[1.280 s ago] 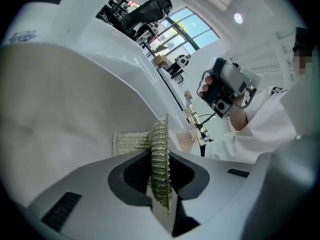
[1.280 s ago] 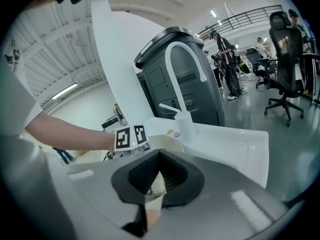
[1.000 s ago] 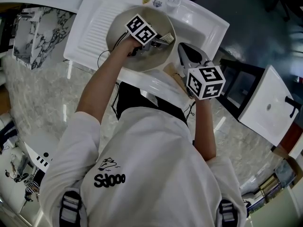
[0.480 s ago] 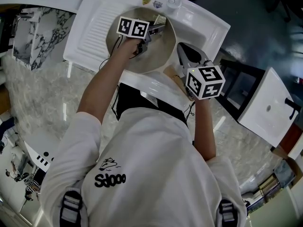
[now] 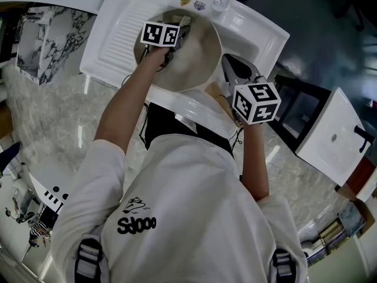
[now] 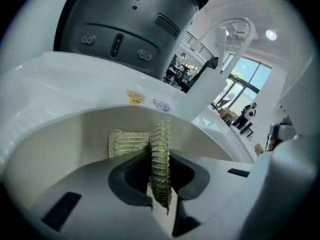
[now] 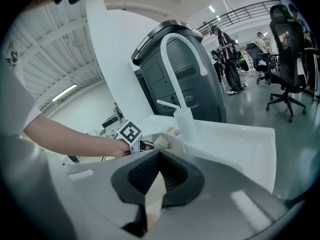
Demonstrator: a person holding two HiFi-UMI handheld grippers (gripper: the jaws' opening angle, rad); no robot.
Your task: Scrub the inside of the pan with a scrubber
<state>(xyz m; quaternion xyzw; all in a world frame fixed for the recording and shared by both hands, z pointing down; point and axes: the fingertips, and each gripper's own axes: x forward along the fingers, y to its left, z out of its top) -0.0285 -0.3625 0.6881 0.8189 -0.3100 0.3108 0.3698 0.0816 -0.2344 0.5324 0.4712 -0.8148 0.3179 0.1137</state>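
Observation:
A round pan [image 5: 197, 61] with a pale beige inside sits in the white sink [image 5: 250, 31]. My left gripper [image 5: 177, 31] is inside the pan near its far rim, shut on a yellow-green mesh scrubber [image 5: 184, 21]. In the left gripper view the scrubber [image 6: 160, 154] stands clamped between the jaws, and its free end is pressed against the pan's inner wall [image 6: 60, 149]. My right gripper [image 5: 231, 75] is at the pan's near right side, shut on the pan's pale wooden handle [image 5: 215, 94]. The right gripper view shows the handle [image 7: 151, 190] pinched between the dark pads.
A curved white faucet [image 7: 181, 59] rises at the sink's back edge, with a dark bin [image 7: 182, 79] behind it. A ribbed drainboard [image 5: 118, 31] lies left of the pan. The marble counter [image 5: 53, 117] runs along the left. A white side unit [image 5: 333, 131] stands at the right.
My left gripper has carried the scrubber from the pan's right middle up and left to its far rim. The right gripper and handle have stayed put.

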